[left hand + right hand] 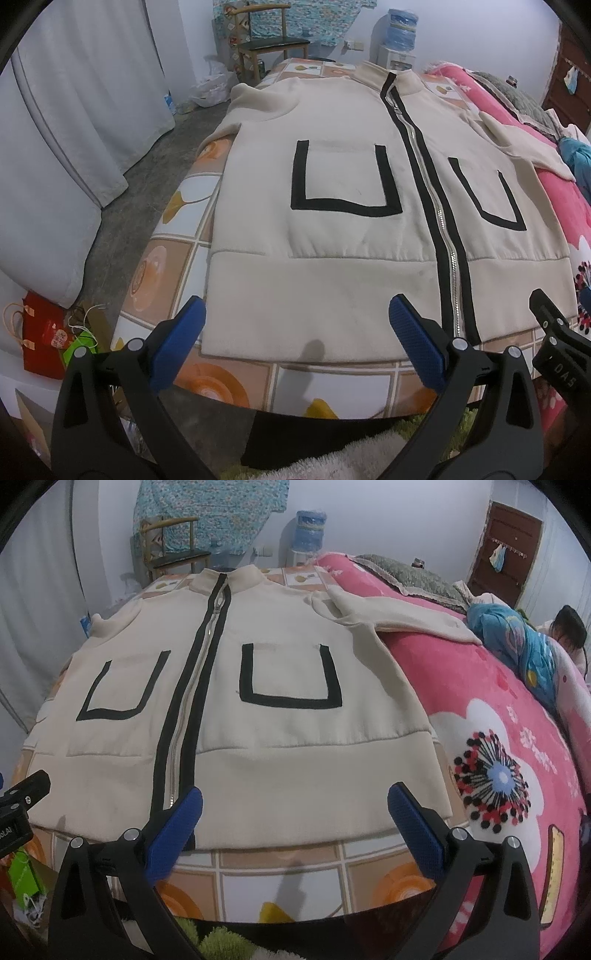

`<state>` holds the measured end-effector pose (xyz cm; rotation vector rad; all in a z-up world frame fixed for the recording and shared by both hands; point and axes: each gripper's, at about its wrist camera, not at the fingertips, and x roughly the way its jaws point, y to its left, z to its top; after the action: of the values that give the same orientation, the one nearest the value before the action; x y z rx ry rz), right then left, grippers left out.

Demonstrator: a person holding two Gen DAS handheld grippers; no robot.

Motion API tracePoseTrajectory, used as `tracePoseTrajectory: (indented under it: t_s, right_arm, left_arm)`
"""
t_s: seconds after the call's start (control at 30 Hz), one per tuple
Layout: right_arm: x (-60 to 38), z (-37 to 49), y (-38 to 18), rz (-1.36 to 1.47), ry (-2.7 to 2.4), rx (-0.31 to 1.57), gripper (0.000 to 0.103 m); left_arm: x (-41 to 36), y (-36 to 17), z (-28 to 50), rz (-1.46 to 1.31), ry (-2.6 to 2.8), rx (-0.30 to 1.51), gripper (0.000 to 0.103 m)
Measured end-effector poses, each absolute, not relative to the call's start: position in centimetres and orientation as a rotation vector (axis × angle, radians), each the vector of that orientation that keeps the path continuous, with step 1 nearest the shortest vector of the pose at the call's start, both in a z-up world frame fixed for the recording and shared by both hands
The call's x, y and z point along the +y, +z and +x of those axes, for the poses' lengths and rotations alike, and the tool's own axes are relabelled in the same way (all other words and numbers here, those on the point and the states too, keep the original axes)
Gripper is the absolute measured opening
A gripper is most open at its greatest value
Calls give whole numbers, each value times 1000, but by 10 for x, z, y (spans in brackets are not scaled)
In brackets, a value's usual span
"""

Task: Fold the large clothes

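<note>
1. A cream jacket (332, 236) lies flat and front-up on the bed (295, 882), zipped, collar at the far end and hem nearest the tools.
2. Black trim borders its zipper (448, 258) and outlines two chest pockets.
3. One sleeve (399, 616) stretches onto a pink floral blanket (517, 746); the other hangs toward the bed's far edge.
4. The left tool (295, 332) hovers over the hem, blue pads wide apart, gripping nothing.
5. The right tool (295, 812) hovers likewise over the hem, wide open and empty.
6. A tiled-pattern sheet covers the bed beneath the jacket.
7. A wooden chair (271, 37) and water dispenser (399, 40) stand by the far wall.
8. A person (535, 642) lies at the blanket's far side.
</note>
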<state>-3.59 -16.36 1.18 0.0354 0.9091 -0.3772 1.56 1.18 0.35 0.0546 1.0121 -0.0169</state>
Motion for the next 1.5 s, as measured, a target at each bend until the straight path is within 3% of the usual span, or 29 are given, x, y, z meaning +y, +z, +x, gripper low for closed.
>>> tracePoseTrajectory:
  t_s: [0.4,0.7,0.97,1.3,1.5]
  right_arm:
    - [-166,8,13,-12,-297,910,98]
    - [-170,71,-36,-52,-213,1037,98]
    - [-186,84,-54,59,-139,1093,98]
    - [-189,94,-47,24,-85,1170,98]
    - [-166,115,8,-22,-18,996,98]
  left_arm:
    - [10,-16,51,75,3,1020,96]
    - [23,-49,94,4,-59,984,97]
    - [16,-67,111,35,-33,1067,97]
    - [27,-58,112,-10,-62,1025,96]
    - [76,-10,120,-56,-22,863,96]
